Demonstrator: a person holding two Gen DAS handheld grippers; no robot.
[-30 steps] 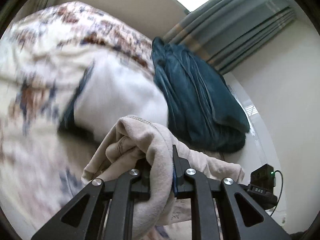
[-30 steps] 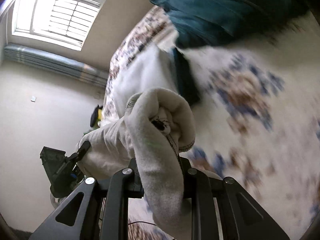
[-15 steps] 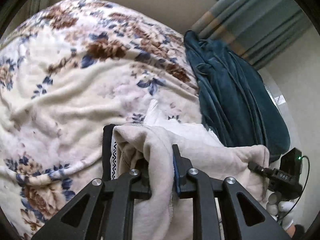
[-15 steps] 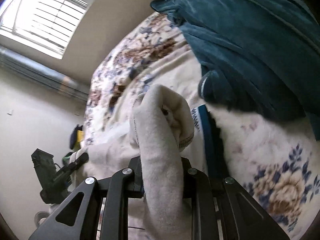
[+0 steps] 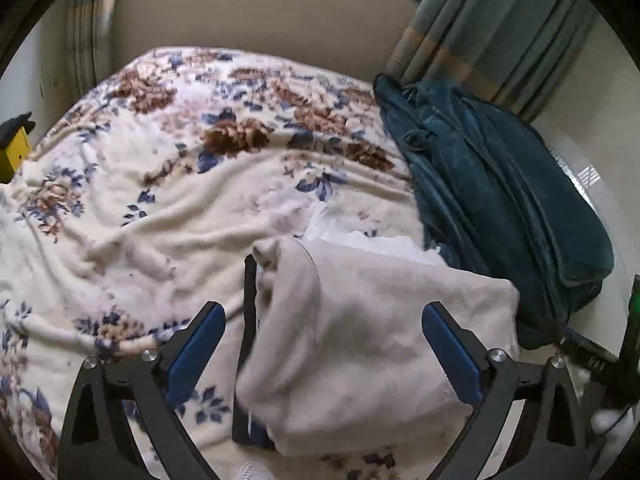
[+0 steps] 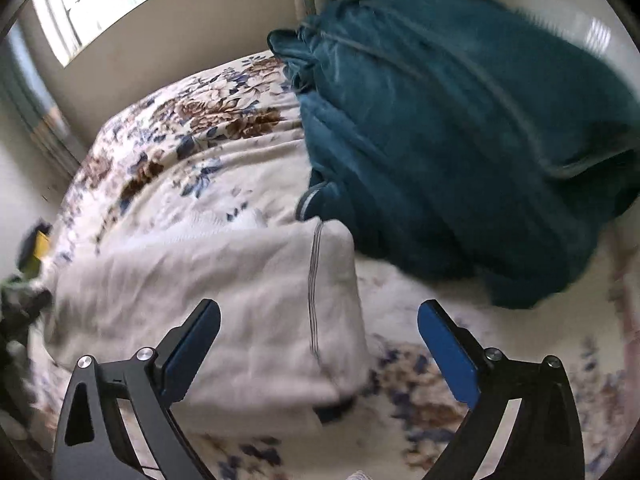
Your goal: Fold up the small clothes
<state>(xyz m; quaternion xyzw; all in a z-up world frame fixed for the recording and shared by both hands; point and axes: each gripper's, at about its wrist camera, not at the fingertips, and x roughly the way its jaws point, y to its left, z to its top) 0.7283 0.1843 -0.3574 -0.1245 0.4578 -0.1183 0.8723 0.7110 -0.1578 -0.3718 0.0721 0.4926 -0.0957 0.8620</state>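
Note:
A beige fleece garment (image 5: 372, 344) lies folded on the floral bed cover, on top of a stack with a dark garment edge (image 5: 250, 300) and a white one (image 5: 360, 240) under it. It also shows in the right wrist view (image 6: 224, 304). My left gripper (image 5: 324, 344) is open, with its jaws on either side of the garment's left end and not touching it. My right gripper (image 6: 320, 344) is open over the garment's right end, near its stitched hem (image 6: 314, 292).
A dark teal velvet blanket (image 5: 500, 208) is heaped to the right of the garment, also in the right wrist view (image 6: 460, 140). The floral bed cover (image 5: 160, 200) spreads left and back. Curtains (image 5: 500, 28) and wall stand behind. A yellow and black object (image 5: 14, 148) is at the far left.
Both grippers have opened and let go of the beige garment, which now lies flat on the stack. Both have drawn back a little from it.

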